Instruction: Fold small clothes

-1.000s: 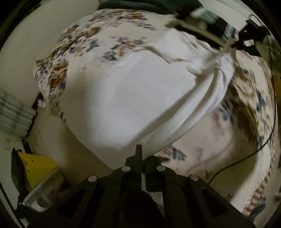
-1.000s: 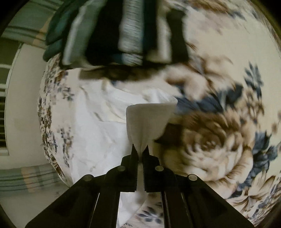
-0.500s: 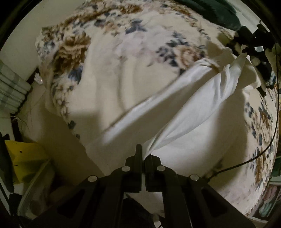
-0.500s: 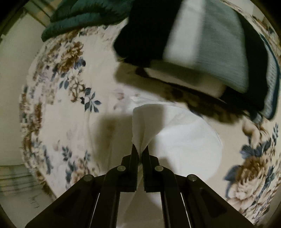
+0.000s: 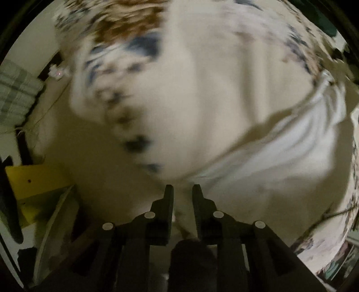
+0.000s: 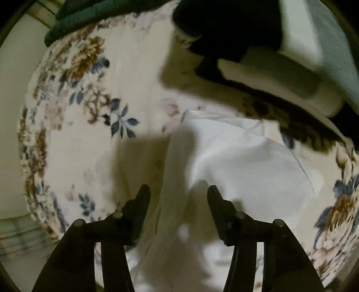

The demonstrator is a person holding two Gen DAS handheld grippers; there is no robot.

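A white garment (image 6: 235, 161) lay on a flowered bedspread (image 6: 85, 94), which serves here as the landmark. In the right wrist view the cloth lay near the middle of the bedspread, with one layer folded over another and a creased edge running along its far side. The right gripper (image 6: 178, 191) pointed down over the near part of the garment. Its jaws were parting, already well apart, and the cloth lay loose beneath them with neither finger pressing on it. At the far edge of the bedspread sat a stack of folded clothes (image 6: 280, 74) in dark and pale layers, and a dark green cloth (image 6: 89, 20) lay at the far left corner.

In the left wrist view, much blurred, the left gripper (image 5: 182, 188) also pointed down near the bedspread's near edge. Its jaws were just coming apart, with a narrow gap between them; pale cloth showed in that gap, but no grip on it could be seen. The white garment (image 5: 280, 146) stretched away to the right across the bedspread (image 5: 202, 78). Beyond the bedspread's left edge stood a yellow box (image 5: 33, 179).
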